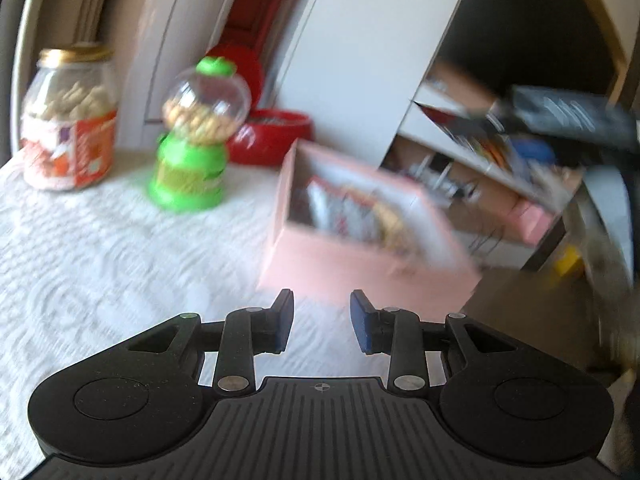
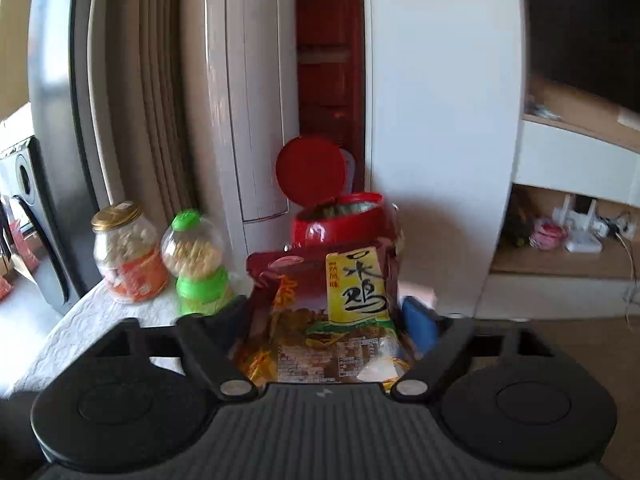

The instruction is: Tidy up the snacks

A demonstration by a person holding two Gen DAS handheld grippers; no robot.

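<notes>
My left gripper [image 1: 321,320] is open and empty, low over the white tablecloth [image 1: 100,260], just short of a pink box [image 1: 360,268] that holds several snack packets [image 1: 352,212]. My right gripper [image 2: 328,316] is shut on a dark red snack bag with a yellow label [image 2: 332,312], held above the table edge. The bag hides most of the pink box in the right wrist view. Part of the right gripper with the bag [image 1: 560,120] shows blurred at the upper right of the left wrist view.
A glass jar with a gold lid [image 1: 70,120] [image 2: 128,252] and a green candy dispenser [image 1: 196,136] [image 2: 196,260] stand at the table's back left. A red tub with its lid flipped open [image 1: 272,132] [image 2: 340,216] stands behind the box. Shelves [image 2: 568,208] lie to the right.
</notes>
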